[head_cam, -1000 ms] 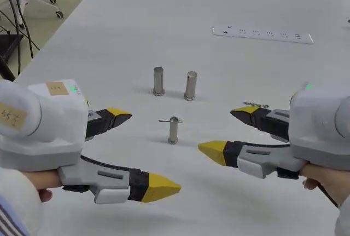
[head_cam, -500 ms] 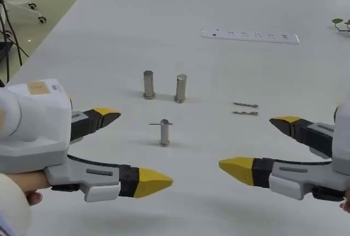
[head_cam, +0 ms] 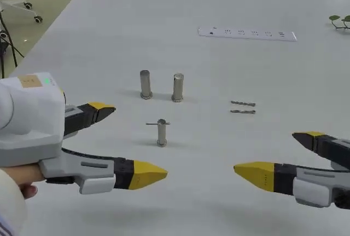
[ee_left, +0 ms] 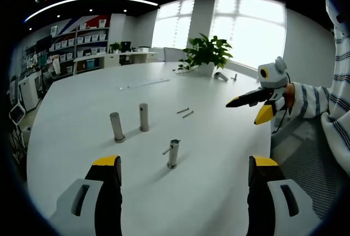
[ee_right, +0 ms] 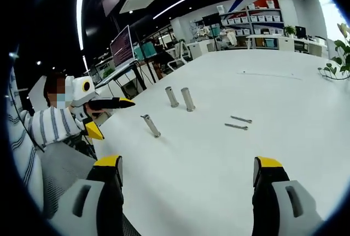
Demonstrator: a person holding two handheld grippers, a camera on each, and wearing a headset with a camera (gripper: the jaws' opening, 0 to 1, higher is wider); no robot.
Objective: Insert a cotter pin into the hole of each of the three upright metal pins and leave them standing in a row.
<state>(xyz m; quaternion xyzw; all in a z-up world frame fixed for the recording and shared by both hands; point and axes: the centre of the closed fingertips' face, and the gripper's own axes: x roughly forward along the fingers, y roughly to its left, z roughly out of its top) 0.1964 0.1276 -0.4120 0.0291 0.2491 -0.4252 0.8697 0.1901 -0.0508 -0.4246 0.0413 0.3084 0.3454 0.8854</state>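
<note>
Wide open, empty: left tongs (head_cam: 138, 140), right tongs (head_cam: 266, 152), above bench (head_cam: 164, 28); tan sticker (head_cam: 29, 81) on left one, writing unreadable.

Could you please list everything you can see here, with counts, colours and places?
Bare metal pins: two, silver, upright side by side at the back.
Fitted metal pin: one, silver, upright in front, a cotter pin through its top.
Loose cotter pins: two, silver, flat, right of the pins.
Power strip: one, white, far side.
Plant: one, green, right edge.
Chair: one, white base, on the floor, left.
Table: one, pale grey.
Left gripper: yellow tips, open.
Right gripper: yellow tips, open.
</note>
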